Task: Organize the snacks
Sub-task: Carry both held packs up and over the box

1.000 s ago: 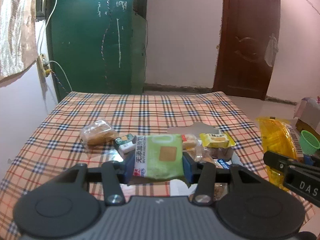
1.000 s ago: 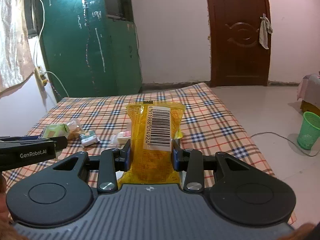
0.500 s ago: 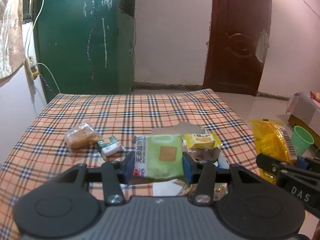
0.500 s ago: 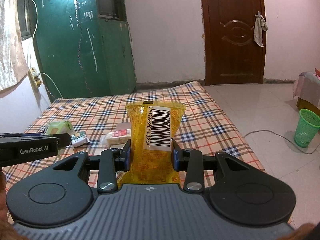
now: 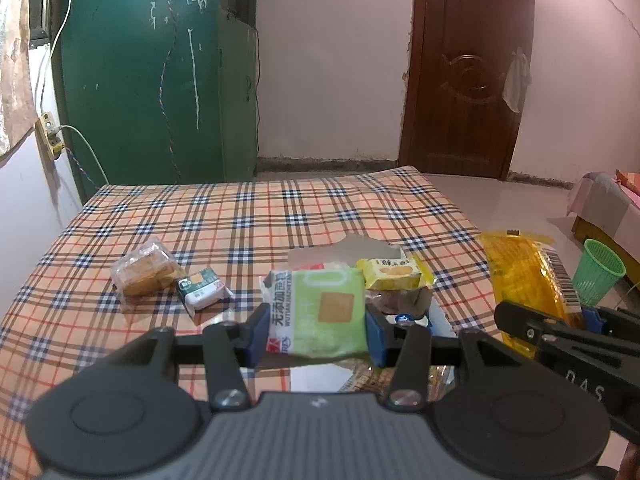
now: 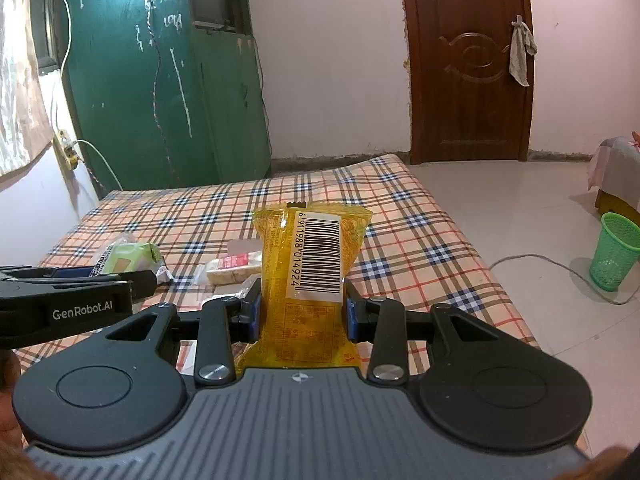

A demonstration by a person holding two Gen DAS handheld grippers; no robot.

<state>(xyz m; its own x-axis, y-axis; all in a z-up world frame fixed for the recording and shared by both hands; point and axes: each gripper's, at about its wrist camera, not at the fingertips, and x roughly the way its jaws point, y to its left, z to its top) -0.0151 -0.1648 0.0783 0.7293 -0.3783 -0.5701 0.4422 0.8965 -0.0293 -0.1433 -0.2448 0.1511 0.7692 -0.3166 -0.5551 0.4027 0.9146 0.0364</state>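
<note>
My left gripper point(image 5: 316, 330) is shut on a green snack packet point(image 5: 320, 314) and holds it above the plaid-covered table point(image 5: 240, 216). My right gripper point(image 6: 304, 314) is shut on a yellow snack bag point(image 6: 316, 256) with a barcode; the bag also shows in the left wrist view point(image 5: 524, 276) at the right. On the table lie a clear-wrapped cake point(image 5: 142, 272), a small green-and-white packet point(image 5: 202, 290), a yellow biscuit packet point(image 5: 394, 272) and a red-and-white wafer packet point(image 6: 236, 266). The green packet also shows in the right wrist view point(image 6: 128, 256).
A green door point(image 5: 160, 80) and a brown door point(image 5: 468, 68) stand behind the table. A green waste basket point(image 6: 616, 256) and a cable lie on the floor at the right. The table's right edge drops to the tiled floor.
Both grippers have risen and drawn back a little with their packets still held. The table snacks look farther below.
</note>
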